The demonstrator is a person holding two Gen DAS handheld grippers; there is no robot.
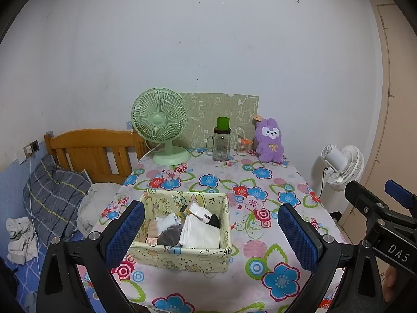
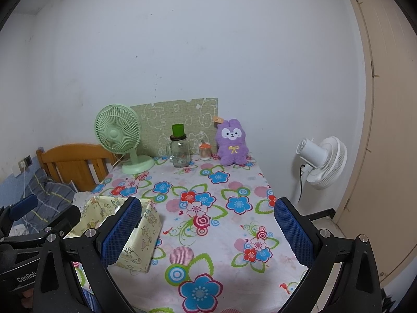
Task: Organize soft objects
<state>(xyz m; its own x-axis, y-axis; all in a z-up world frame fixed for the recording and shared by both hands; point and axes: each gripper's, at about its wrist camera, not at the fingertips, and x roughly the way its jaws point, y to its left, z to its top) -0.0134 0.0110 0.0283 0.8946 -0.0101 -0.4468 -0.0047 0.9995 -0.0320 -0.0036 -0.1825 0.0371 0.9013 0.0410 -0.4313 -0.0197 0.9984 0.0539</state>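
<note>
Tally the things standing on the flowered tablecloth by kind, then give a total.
Green desk fan: 1
Clear glass mug jar with green cup on top: 1
Small clear container of cotton swabs: 1
Purple plush bunny: 1
Pale yellow cartoon-print fabric box of folded soft items: 1
Total: 5

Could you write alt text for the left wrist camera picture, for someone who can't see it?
An open left gripper with blue padded fingers frames a pale yellow fabric box of folded socks on a flowered tablecloth. At the table's far edge stand a green fan, glass jar and purple plush bunny.
</note>
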